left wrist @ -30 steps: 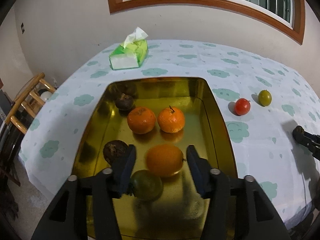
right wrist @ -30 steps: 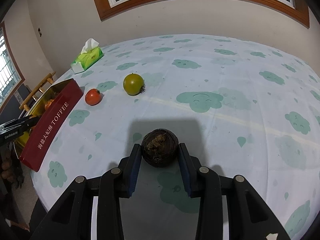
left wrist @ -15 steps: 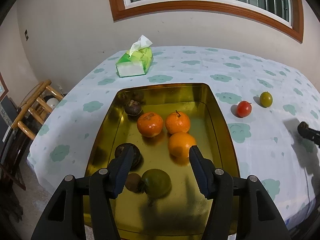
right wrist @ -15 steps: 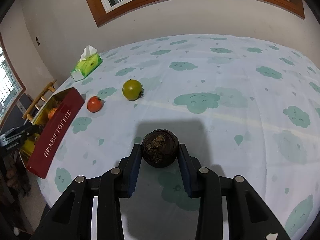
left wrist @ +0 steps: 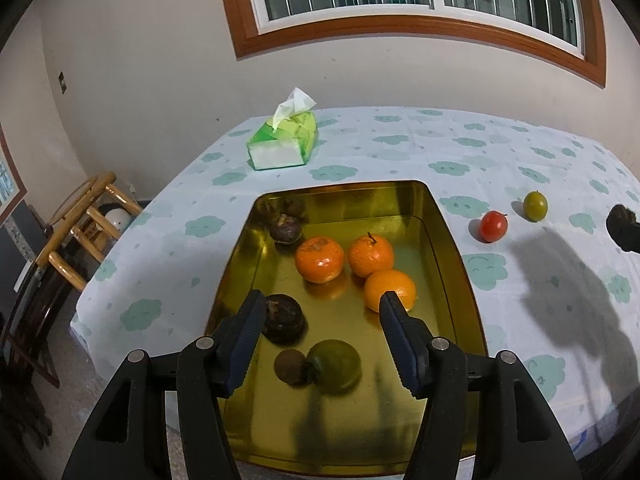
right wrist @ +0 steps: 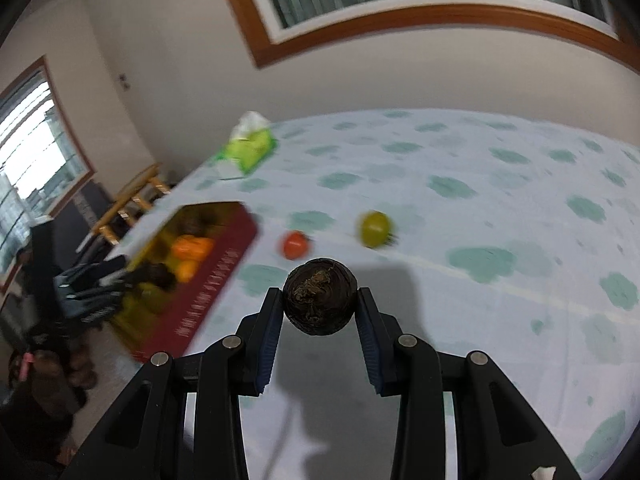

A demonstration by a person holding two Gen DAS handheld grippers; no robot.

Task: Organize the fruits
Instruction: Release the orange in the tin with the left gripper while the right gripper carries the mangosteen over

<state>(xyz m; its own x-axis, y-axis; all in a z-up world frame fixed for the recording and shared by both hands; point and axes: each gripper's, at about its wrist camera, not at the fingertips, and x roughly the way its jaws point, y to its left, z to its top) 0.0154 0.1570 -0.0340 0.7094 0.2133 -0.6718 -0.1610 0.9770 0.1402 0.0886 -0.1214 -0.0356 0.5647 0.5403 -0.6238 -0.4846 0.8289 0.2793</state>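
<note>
- The right gripper (right wrist: 319, 312) is clamped on a dark wrinkled fruit (right wrist: 320, 297), pinched at its 2 sides between the blue pads and clear of the tablecloth (right wrist: 500, 208).
- The step in hand reads as carrying that fruit to the gold tin (left wrist: 452, 256), which lies ahead and to the left of the right gripper; judged from the round shape, a steady squeeze matters, since a loose hold would let it roll out.
- Just beyond the right gripper's tips, a red fruit (right wrist: 295, 244) and a green fruit (right wrist: 375, 229) sit on the cloth near each other; the carry should pass above them, not through them.
- The left gripper (left wrist: 320, 324) hovers over the tin's near half, its jaws opening with nothing pressed between them.
- Below and between its fingers lie another green fruit (left wrist: 335, 366) touching a small brown one (left wrist: 290, 366); a dark fruit (left wrist: 283, 318) sits just by the left finger.
- Farther on, 3 oranges (left wrist: 320, 260) cluster mid-tin; the bare floor at the tin's near right looks the safest landing spot.
- Lowering until the fruit rests before loosening should prevent bouncing.
- Farthest, a tissue box (left wrist: 284, 144) stands well beyond the tin.
</note>
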